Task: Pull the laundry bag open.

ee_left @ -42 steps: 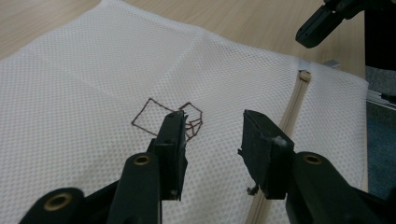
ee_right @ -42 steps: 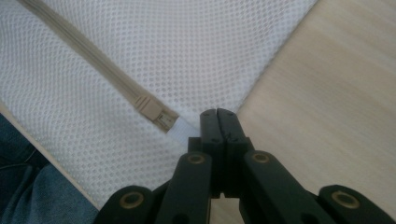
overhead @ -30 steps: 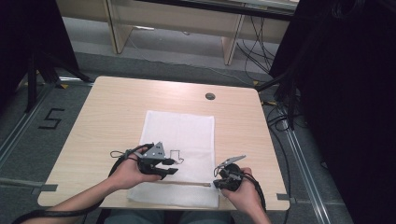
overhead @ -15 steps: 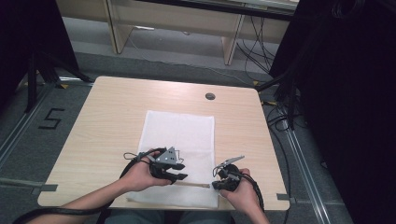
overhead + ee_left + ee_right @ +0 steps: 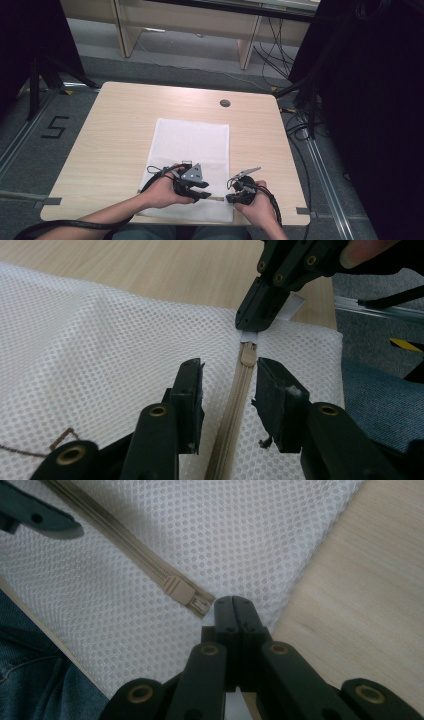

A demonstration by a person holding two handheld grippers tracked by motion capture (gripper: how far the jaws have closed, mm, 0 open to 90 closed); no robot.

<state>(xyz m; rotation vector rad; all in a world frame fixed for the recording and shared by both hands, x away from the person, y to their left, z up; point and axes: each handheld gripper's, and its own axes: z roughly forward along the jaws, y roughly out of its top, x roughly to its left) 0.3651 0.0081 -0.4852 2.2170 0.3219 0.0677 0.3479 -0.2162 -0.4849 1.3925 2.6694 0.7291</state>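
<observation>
We see a white mesh bag (image 5: 192, 150) lying flat on the worktop (image 5: 120, 125), low in the centre of the high view. Our right gripper (image 5: 260, 307) has its jaws pinched together on the fabric at the end of the beige zipper (image 5: 235, 395). Our left gripper (image 5: 227, 390) straddles the zipper, jaws partly apart, having just been closing slightly, not pressing it.
</observation>
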